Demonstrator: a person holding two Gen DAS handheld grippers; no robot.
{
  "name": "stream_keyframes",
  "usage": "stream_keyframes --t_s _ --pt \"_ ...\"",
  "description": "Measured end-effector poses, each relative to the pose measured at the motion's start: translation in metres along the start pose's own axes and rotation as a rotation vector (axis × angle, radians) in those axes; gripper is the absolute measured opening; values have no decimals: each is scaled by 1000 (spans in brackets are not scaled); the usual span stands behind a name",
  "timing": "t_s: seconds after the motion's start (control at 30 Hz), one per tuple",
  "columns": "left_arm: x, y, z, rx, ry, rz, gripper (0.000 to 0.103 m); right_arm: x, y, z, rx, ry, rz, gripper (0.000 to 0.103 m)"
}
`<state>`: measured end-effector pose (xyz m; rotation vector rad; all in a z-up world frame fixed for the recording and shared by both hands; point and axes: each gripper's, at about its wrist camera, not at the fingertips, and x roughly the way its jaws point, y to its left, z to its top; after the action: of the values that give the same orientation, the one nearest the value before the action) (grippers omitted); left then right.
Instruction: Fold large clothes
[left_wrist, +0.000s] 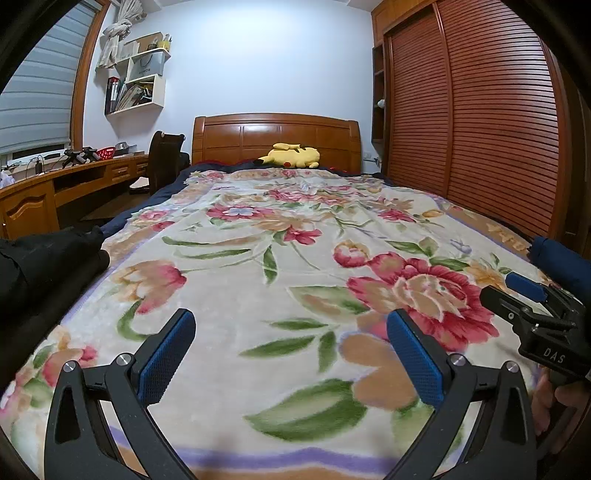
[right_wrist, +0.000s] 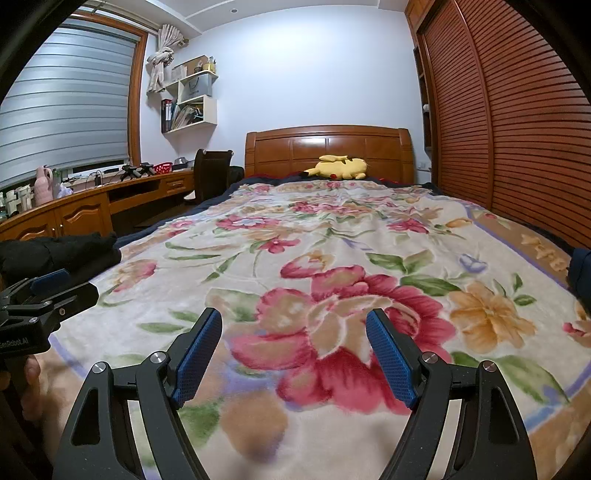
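Floral fleece blanket (left_wrist: 236, 295), cream with red, orange and green blooms, spread flat over the bed from the near edge to the dark sheet below the wooden headboard (left_wrist: 277, 136). Left gripper (left_wrist: 291, 339) poised low over the blanket's near end, blue-padded fingers (left_wrist: 166, 362) spread wide, nothing between them, only fleece beneath. Right gripper (right_wrist: 293, 338) just beside it on the right, likewise spread wide over a big red flower, jaws empty; also visible at the right edge of the left wrist view, black body lettered "DAS", held by a hand (left_wrist: 557, 398) at the lower right corner. Black garment (left_wrist: 48, 254) bunched in a heap at the left edge of the bed, near the left gripper but apart from it; touched by neither gripper. Dark blue garment (left_wrist: 557, 258) lying at the right edge of the bed, beyond the right gripper, partly cut off by the frame; folded or merely bunched, cannot tell. Yellow plush toy (right_wrist: 341, 167) lying on its side against the headboard at the far end. Slatted wooden wardrobe doors (right_wrist: 517, 129) along the right wall. Wooden desk (right_wrist: 92, 206) under the blinded window on the left, dark chair (right_wrist: 212, 170) drawn up at its far end, white wall shelves (right_wrist: 192, 99) with books above.
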<state>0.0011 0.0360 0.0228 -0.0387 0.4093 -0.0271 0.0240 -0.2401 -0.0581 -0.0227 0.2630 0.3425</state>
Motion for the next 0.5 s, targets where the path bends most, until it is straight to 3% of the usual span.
stream_keyframes --t_s 0.5 --pt "-4 0 0 13 -7 5 103 0 -1 0 -3 -4 -2 82"
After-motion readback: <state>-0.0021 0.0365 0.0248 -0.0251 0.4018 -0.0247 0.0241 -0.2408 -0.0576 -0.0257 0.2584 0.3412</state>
